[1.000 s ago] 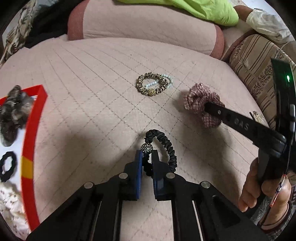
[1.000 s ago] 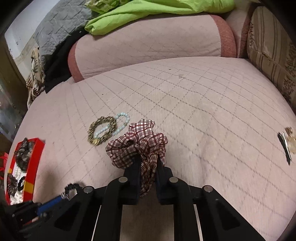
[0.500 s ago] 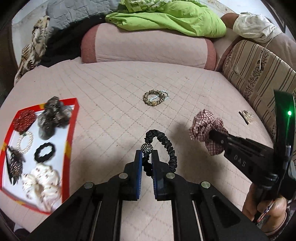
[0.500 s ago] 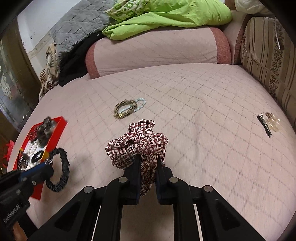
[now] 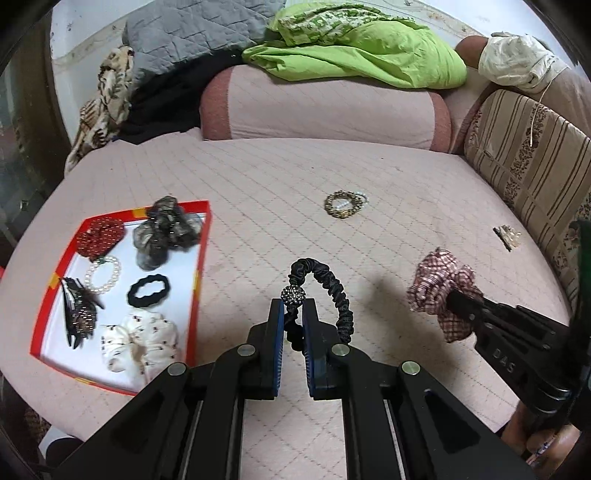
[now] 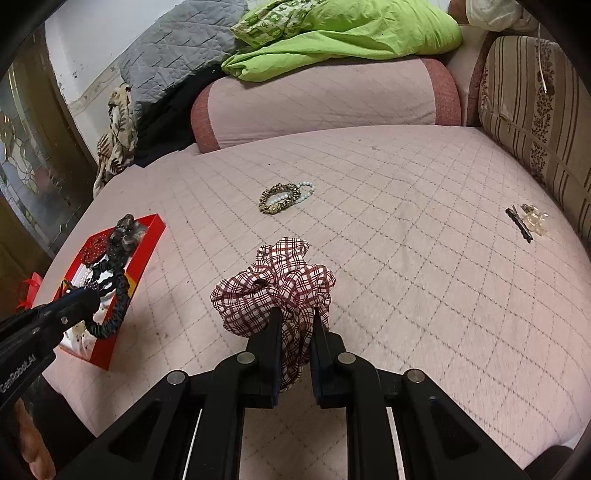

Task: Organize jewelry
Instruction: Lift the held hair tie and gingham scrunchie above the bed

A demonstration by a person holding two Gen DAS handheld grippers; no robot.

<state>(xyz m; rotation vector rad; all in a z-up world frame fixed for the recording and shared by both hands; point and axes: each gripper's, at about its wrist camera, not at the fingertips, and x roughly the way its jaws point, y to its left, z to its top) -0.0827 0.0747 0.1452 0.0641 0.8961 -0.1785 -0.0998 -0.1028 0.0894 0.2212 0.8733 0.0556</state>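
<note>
Left tongs (image 5: 293, 314) gripping black scrunchie (image 5: 334, 291), right tongs (image 6: 293, 321) gripping plaid scrunchie (image 6: 273, 284). Red tray (image 5: 201, 266) left of both, holding six pieces. Bracelets (image 5: 345, 203) ahead, hair clips (image 6: 526, 219) far right, waiting on bed.

A pink quilted bed (image 5: 258, 192) fills the scene. At its far end lies a pink bolster (image 5: 325, 107) with a green cloth (image 5: 369, 55) and grey quilt (image 5: 192, 29) piled behind; a striped cushion (image 5: 528, 162) stands right.
</note>
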